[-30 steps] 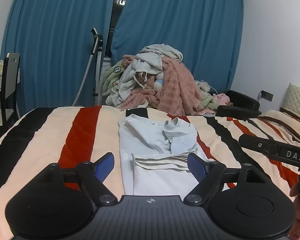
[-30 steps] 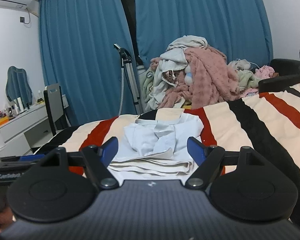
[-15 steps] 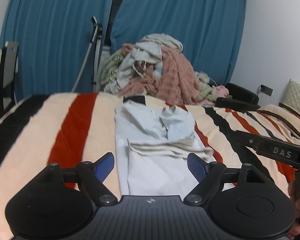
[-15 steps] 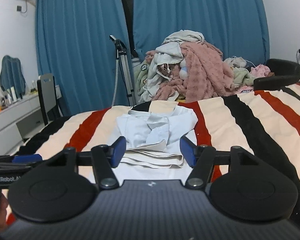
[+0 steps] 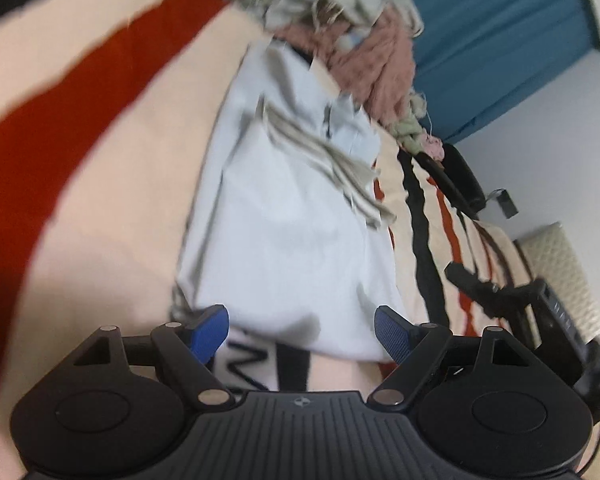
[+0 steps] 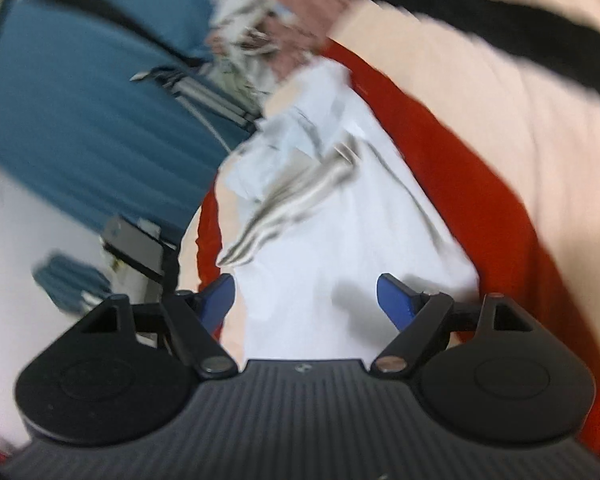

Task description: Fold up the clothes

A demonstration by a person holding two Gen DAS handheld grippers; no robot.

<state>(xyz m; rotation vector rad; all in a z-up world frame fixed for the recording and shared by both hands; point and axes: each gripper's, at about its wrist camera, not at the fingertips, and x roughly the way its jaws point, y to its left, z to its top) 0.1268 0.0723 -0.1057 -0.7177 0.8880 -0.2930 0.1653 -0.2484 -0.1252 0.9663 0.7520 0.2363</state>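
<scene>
A pale blue shirt [image 5: 296,240] lies lengthwise on the striped bedspread [image 5: 100,168], its sleeves folded in over the chest and its collar at the far end. My left gripper [image 5: 300,326] is open just above the shirt's near hem, nothing between its blue pads. In the right wrist view the same shirt [image 6: 340,240] fills the middle, and my right gripper [image 6: 306,300] is open over its near end. The right gripper [image 5: 540,300] also shows as a black body at the right of the left wrist view. Both views are tilted and blurred.
A heap of unfolded clothes with a pink blanket [image 5: 364,40] sits beyond the shirt's collar end. Blue curtains [image 6: 80,100] hang behind. A dark chair [image 6: 136,244] and a stand [image 6: 204,96] are off the bed's far side. A padded headboard [image 5: 560,264] is at right.
Both grippers have dropped and tipped down toward the shirt's near hem, rolling to opposite sides. The shirt now looms much larger. The right gripper's jaws have widened a little.
</scene>
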